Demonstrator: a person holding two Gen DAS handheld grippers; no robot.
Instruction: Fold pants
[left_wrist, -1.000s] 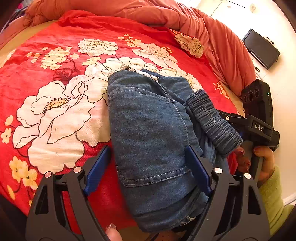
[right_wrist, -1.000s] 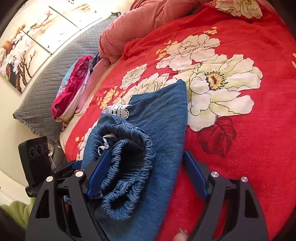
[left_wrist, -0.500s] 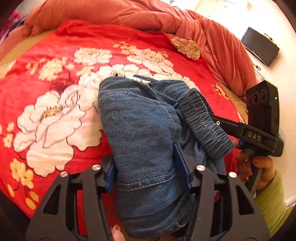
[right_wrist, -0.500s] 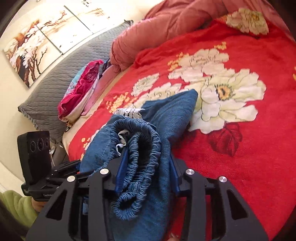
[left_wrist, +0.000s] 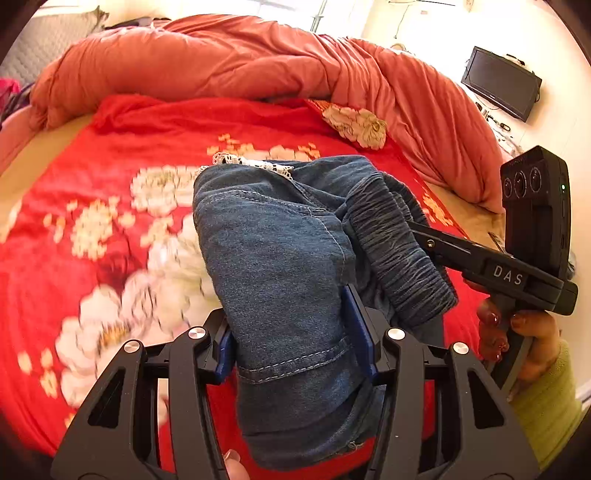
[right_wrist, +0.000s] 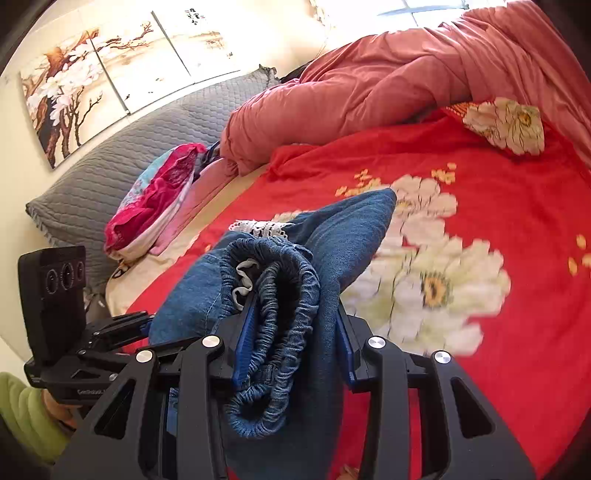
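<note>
The blue denim pants (left_wrist: 280, 258) are folded into a thick bundle and held up off the red floral bed cover (left_wrist: 110, 206). My left gripper (left_wrist: 291, 328) is shut on the leg end of the bundle. My right gripper (right_wrist: 291, 332) is shut on the bunched elastic waistband (right_wrist: 280, 295) and the layers beside it; it also shows in the left wrist view (left_wrist: 461, 254) at the right. A strip of white lace trim (left_wrist: 255, 162) pokes out at the far end of the bundle.
A rumpled salmon duvet (left_wrist: 240, 59) lies along the far side of the bed. A grey quilted pillow (right_wrist: 122, 166) and pink clothes (right_wrist: 159, 195) lie at the head end. A black monitor (left_wrist: 498, 83) stands by the wall at right.
Both grippers went from open around the pants to shut on them. The bundle has been lifted off the bed cover, and both views have tilted upward.
</note>
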